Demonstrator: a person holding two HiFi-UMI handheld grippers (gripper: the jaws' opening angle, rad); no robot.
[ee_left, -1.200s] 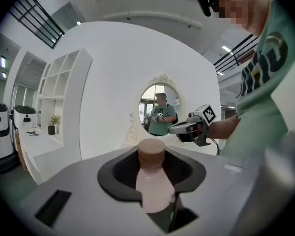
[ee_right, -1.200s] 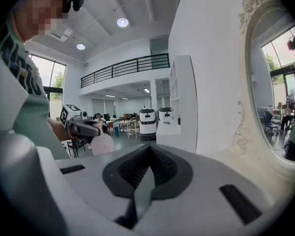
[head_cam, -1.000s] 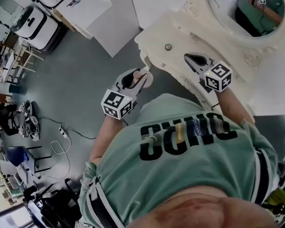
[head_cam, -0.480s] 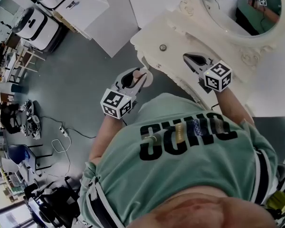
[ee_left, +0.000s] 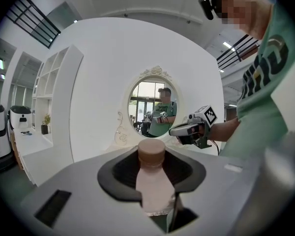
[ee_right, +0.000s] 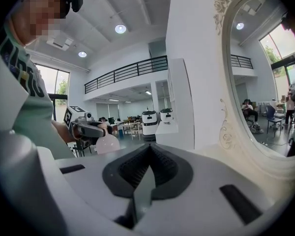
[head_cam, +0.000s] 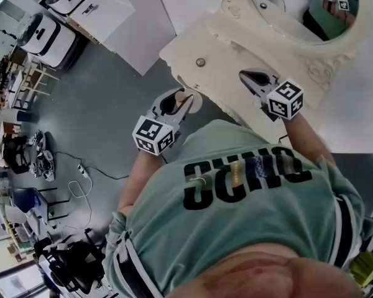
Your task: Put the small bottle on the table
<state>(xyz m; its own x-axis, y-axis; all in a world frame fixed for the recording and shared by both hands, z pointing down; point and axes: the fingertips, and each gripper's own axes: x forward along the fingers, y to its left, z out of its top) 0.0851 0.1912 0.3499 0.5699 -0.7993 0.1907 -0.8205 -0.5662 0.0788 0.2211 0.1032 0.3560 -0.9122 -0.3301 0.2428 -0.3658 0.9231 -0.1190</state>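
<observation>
A small pale pink bottle (ee_left: 152, 186) with a brown cap stands upright between the jaws of my left gripper (ee_left: 151, 168), which is shut on it. In the head view the left gripper (head_cam: 181, 102) holds the bottle (head_cam: 193, 102) in the air just off the front left corner of the cream dressing table (head_cam: 183, 45). My right gripper (head_cam: 247, 76) hovers over the table's front edge, its jaws together with nothing in them. In the right gripper view, those jaws (ee_right: 146, 157) meet in a line, and the bottle (ee_right: 107, 144) shows at the left.
An oval mirror (head_cam: 295, 8) in an ornate cream frame stands at the back of the table. A small round dark thing (head_cam: 201, 61) lies on the tabletop. White cabinets (head_cam: 121, 14) and white machines (head_cam: 46, 33) stand on the grey floor at left, with cables and chairs (head_cam: 25, 210).
In the head view the table and mirror have slid left and up. Both grippers keep their places, and the bottle stays gripped.
</observation>
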